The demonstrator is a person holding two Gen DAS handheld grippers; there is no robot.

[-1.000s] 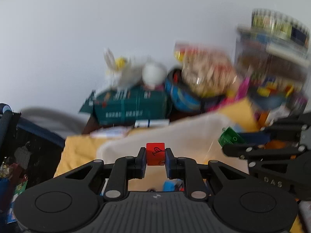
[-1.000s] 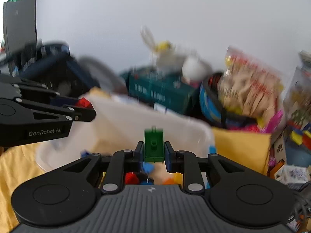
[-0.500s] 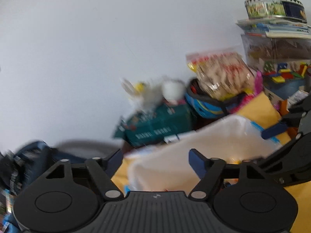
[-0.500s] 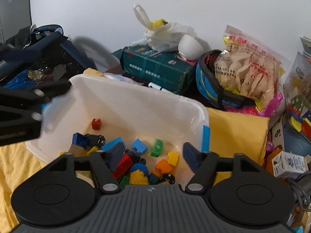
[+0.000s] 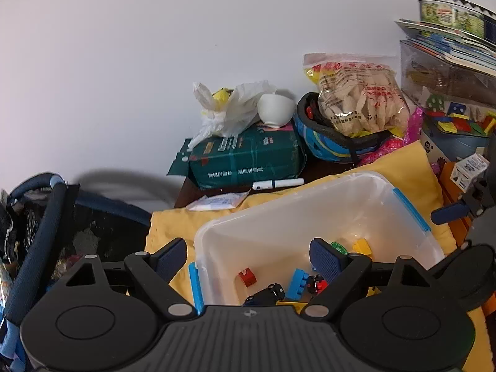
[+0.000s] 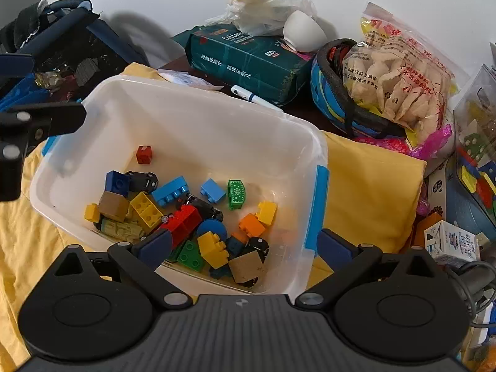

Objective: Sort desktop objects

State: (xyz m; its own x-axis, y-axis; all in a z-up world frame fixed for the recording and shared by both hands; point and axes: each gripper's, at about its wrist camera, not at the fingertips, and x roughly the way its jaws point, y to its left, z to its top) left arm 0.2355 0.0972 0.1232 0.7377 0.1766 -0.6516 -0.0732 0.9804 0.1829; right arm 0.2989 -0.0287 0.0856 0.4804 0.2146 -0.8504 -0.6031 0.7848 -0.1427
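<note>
Both grippers, left [image 5: 248, 255] & right [image 6: 245, 246], spread wide, empty, over bin [image 6: 310, 142]; red cube [image 6: 144, 154] at bin's 10 o'clock; drop step looks done, next pick needs a loose block

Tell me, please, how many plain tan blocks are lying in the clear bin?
2: left tan block beside the dark blue brick; near tan block at the pile's front edge. More may lie buried.

A plain white wall [image 5: 155, 62] stands behind everything, evenly lit, with soft shadows cast on it. A yellow cloth [image 6: 372, 186] covers the worktop; bare dark wood [image 5: 186, 192] shows along its far edge.
</note>
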